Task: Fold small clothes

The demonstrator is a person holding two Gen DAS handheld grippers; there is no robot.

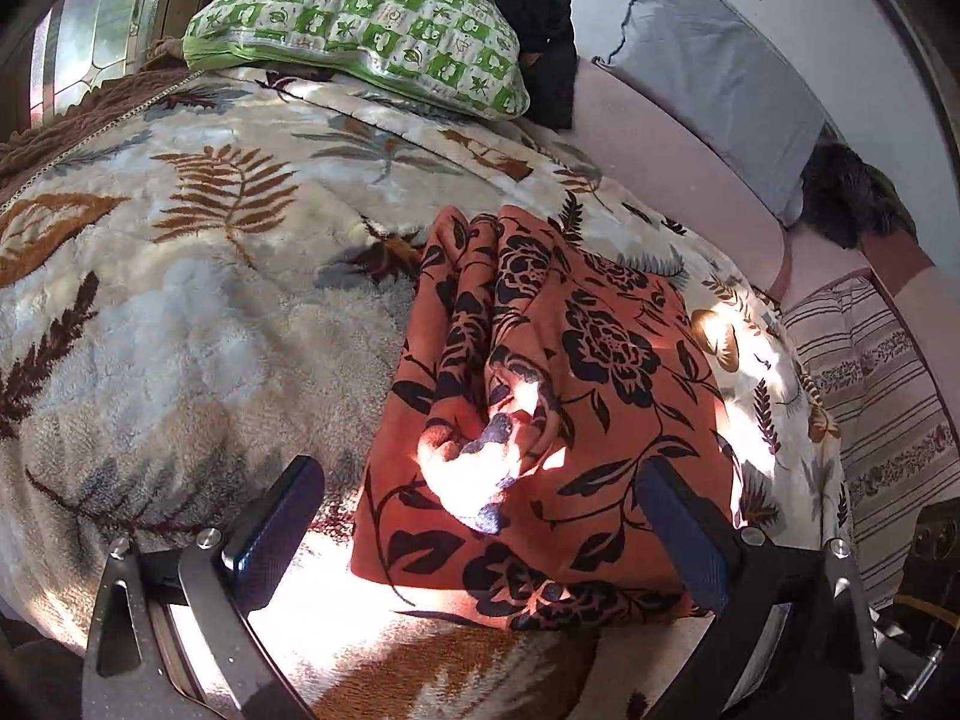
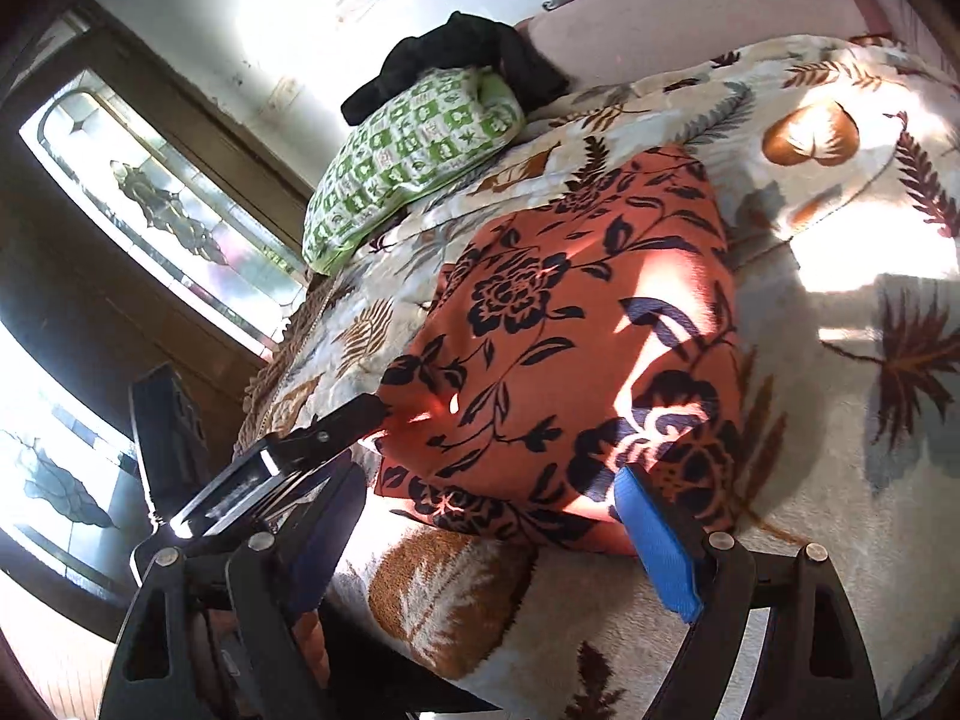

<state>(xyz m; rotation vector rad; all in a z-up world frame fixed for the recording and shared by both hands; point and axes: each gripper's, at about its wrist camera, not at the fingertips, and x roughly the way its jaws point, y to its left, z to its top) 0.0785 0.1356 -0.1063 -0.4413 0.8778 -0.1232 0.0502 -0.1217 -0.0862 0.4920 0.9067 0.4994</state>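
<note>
An orange garment with a dark floral print (image 1: 570, 360) lies folded into a rough rectangle on the leaf-patterned fleece blanket (image 1: 180, 300). Bunched folds run along its left side. My left gripper (image 1: 480, 531) is open wide just short of the garment's near edge, and its pads press on nothing. In the right wrist view the same garment (image 2: 570, 330) fills the middle. My right gripper (image 2: 489, 540) stands open at its near edge, with the blue finger (image 2: 654, 540) against the fabric's near corner. The left gripper's finger (image 2: 354, 414) shows at the garment's left edge.
A green-and-white checked pillow (image 1: 360, 30) with a black garment (image 1: 528, 18) on it lies at the far end of the bed. A grey-blue pillow (image 1: 714, 72) leans at the right, above a striped cloth (image 1: 870, 390). A patterned glass window (image 2: 162, 210) is on the left.
</note>
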